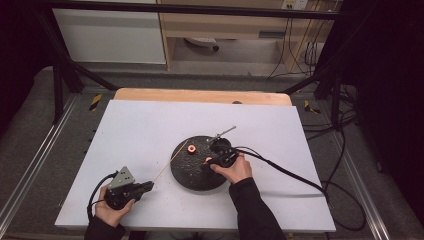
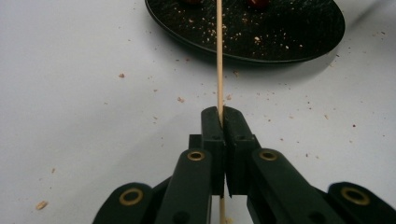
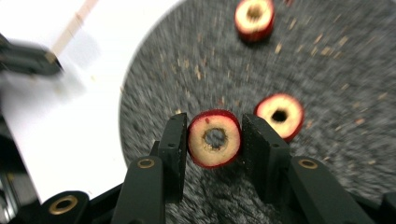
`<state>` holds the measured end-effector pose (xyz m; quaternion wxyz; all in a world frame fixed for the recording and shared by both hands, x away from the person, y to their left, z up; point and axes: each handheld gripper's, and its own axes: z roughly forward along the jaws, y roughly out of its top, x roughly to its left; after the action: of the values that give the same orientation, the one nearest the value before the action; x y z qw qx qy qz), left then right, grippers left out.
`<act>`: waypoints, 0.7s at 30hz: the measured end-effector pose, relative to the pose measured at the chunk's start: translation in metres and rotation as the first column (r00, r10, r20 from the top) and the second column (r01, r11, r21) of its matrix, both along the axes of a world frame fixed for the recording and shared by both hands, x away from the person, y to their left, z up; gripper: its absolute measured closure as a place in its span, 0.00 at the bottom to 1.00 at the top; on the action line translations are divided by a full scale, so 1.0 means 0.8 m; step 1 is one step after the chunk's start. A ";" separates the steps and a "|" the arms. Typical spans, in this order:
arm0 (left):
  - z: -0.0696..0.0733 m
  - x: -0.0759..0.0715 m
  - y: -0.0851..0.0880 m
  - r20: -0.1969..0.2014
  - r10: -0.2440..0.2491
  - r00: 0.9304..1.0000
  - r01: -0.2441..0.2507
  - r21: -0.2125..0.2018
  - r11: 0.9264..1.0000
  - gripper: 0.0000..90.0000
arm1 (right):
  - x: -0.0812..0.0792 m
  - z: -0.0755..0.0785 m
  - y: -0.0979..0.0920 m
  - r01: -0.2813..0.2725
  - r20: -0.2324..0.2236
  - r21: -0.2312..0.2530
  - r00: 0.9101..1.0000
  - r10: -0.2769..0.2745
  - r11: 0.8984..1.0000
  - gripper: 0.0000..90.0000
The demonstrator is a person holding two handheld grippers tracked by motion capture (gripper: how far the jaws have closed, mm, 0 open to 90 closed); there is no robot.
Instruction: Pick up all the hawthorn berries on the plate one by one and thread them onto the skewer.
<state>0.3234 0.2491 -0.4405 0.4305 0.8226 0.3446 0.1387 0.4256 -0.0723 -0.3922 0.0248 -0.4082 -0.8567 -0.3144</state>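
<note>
Two tongs working: the left tongs (image 2: 221,122) clamp a wooden skewer (image 2: 219,56), the right tongs (image 3: 215,140) pinch a red-skinned cored fruit slice (image 3: 214,138) over the black plate (image 3: 196,56).

A white board (image 1: 150,130) covers the table, scattered with small brown crumbs (image 2: 180,99), and a strip of bare wooden tabletop (image 1: 200,95) shows along its far edge. Beyond the table, a black frame bar (image 1: 200,9) runs left to right across the far side, with a white cabinet (image 1: 110,35) at far left and a wooden shelf unit (image 1: 225,25) just to its right, while black cables (image 1: 311,52) hang at far right. On the grey floor, yellow-and-black tape marks (image 1: 95,101) lie off the table's far corners, and a metal rail (image 1: 30,170) runs along the left side
</note>
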 end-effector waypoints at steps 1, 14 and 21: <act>0.000 0.000 0.000 0.002 0.002 1.000 -0.002 -0.001 1.000 0.98 | 0.000 0.005 -0.003 0.014 0.008 0.021 1.000 -0.014 1.000 0.70; 0.001 -0.003 0.000 0.017 0.016 1.000 -0.015 -0.024 1.000 0.98 | -0.011 0.048 -0.026 0.143 0.152 0.290 0.969 -0.193 0.946 0.70; 0.002 -0.005 -0.003 0.029 0.024 0.999 -0.022 -0.041 0.999 0.98 | -0.012 0.053 -0.032 0.187 0.168 0.411 0.946 -0.276 0.892 0.70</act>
<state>0.3192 0.2466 -0.4390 0.4506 0.8075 0.3503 0.1488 0.4160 -0.0977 -0.3498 -0.0282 -0.4571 -0.7193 -0.5224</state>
